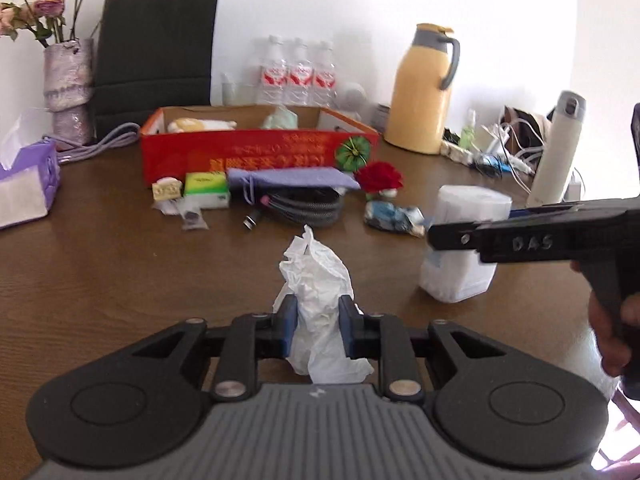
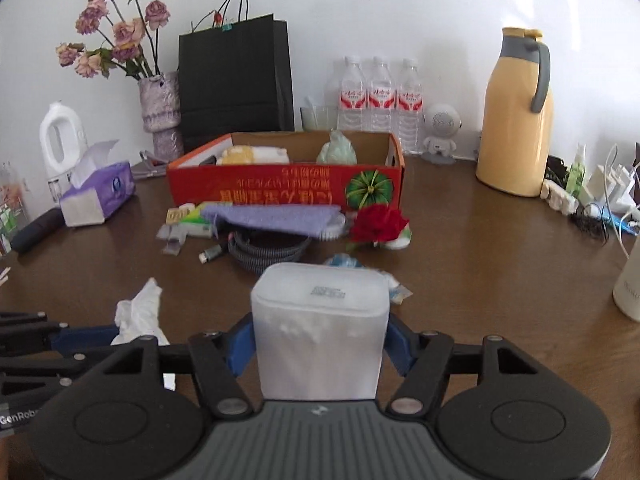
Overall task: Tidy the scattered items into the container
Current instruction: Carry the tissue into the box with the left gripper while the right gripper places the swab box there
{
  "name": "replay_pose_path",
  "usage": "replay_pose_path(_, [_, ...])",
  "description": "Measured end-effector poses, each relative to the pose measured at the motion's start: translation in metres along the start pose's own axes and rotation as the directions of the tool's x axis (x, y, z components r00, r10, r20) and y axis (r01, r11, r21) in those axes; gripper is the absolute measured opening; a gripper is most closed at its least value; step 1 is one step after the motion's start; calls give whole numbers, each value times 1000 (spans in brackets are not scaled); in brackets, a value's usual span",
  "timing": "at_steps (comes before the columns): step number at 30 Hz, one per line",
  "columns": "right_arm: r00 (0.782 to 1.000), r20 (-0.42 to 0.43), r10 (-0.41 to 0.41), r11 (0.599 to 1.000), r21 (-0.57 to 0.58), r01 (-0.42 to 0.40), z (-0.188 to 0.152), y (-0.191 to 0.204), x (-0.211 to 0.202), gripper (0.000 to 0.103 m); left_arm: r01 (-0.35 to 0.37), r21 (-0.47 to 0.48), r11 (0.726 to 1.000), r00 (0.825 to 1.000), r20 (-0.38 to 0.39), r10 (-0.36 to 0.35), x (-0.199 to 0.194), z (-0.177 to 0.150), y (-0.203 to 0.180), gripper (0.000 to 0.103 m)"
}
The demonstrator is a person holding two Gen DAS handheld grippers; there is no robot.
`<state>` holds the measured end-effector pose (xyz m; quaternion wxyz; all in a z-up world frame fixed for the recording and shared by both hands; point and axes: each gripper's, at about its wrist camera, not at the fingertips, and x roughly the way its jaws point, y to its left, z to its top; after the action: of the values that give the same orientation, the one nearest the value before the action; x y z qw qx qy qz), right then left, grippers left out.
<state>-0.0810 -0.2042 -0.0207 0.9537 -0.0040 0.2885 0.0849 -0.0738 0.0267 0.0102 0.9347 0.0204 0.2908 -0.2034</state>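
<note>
Pouch (image 2: 272,218) lies before box (image 2: 280,188), on coiled cable (image 2: 268,250).

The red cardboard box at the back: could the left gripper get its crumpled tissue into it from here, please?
Probably yes. The left gripper has its jaws shut on the crumpled white tissue, and the red cardboard box is open-topped. The coiled grey cable and purple cloth pouch lie low between them.

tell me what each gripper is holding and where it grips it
Left gripper pinches the crumpled tissue around its lower middle. Right gripper clamps the white pack by its two sides, near the lower half.
</note>
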Motion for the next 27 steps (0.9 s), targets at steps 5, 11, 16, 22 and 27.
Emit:
replay_pose_path(5, [999,42,-33,998,-54,35,-10,5,-4,69,-10,27,1000,1000,6,10,-1,-2,-10,76])
replay_pose_path(11, [996,88,-32,999,-32,35,-21,4,-5,72,-36,14,999,999,-31,36,12,-1,-14,53])
replay_pose_path(16, [994,106,-5,1000,-23,8,-16,3,-4,64,-20,-13,1000,1000,4,20,7,2,-12,22])
replay_pose_path(22, [983,175,48,999,12,-50,51,-19,-5,64,41,-91,995,991,132,-29,5,60,11,15])
replay_pose_path(27, [986,164,42,999,24,-47,163,-48,45,64,-4,3,1000,968,251,3,45,156,32,15])
